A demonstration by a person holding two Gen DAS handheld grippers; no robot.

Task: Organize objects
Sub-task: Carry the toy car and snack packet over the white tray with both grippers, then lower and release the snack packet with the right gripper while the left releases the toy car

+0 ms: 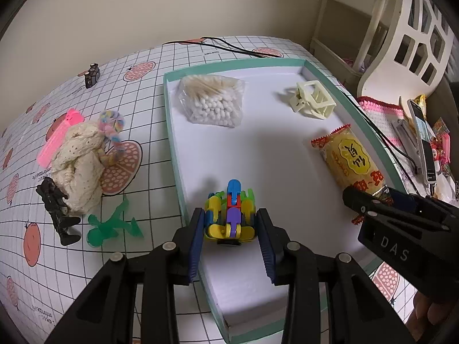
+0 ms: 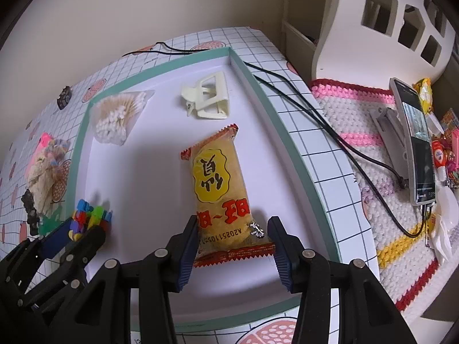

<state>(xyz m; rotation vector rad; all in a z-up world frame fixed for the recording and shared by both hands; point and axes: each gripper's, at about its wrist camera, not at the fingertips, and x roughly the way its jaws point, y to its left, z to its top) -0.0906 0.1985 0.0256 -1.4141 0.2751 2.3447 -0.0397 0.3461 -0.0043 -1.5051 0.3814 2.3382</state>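
Centre frame, the yellow snack packet [image 2: 222,189] reads "A2025110", lying in the teal-rimmed tray [image 2: 289,140] between the right gripper's [image 2: 233,239] wide fingers. Lower centre, the left gripper [image 1: 230,230], also wide, brackets the block toy [image 1: 231,215]; "DAS" marks the other tool.

Right gripper [image 2: 233,242], fingers apart, straddling the near end of a yellow snack packet [image 2: 221,189] in the white tray [image 2: 160,154].
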